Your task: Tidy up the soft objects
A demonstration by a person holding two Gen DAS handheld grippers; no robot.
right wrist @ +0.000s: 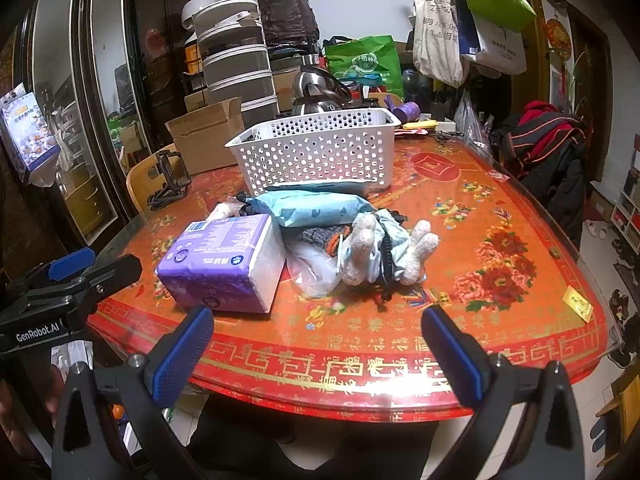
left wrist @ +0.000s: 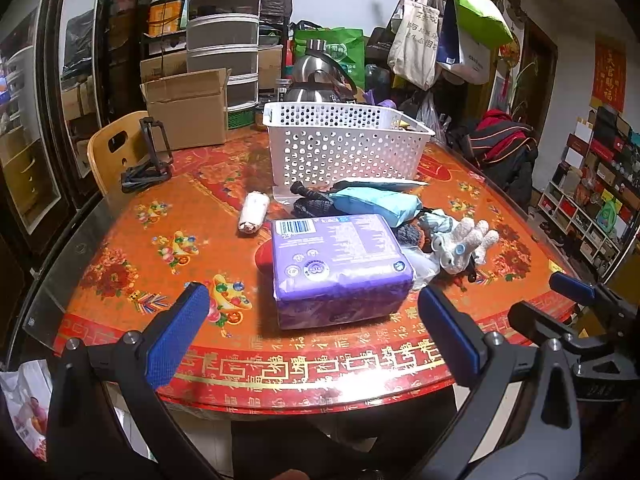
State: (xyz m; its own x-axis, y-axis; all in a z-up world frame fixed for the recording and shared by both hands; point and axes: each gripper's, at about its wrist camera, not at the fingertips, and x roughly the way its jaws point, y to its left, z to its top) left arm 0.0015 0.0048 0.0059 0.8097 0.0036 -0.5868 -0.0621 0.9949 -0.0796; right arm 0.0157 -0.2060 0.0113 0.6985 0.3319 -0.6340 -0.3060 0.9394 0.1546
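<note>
Ahead of the blue-padded left gripper [left wrist: 312, 332], a purple tissue pack [left wrist: 340, 268] printed with a barcode lies on a red tablecloth [left wrist: 132, 248] patterned with gold characters and flowers; beyond, a white perforated basket [left wrist: 340, 144] and light-blue packet [left wrist: 376, 200].

Black claw [left wrist: 312, 330], blue textured pads [left wrist: 176, 340], silver screws
</note>
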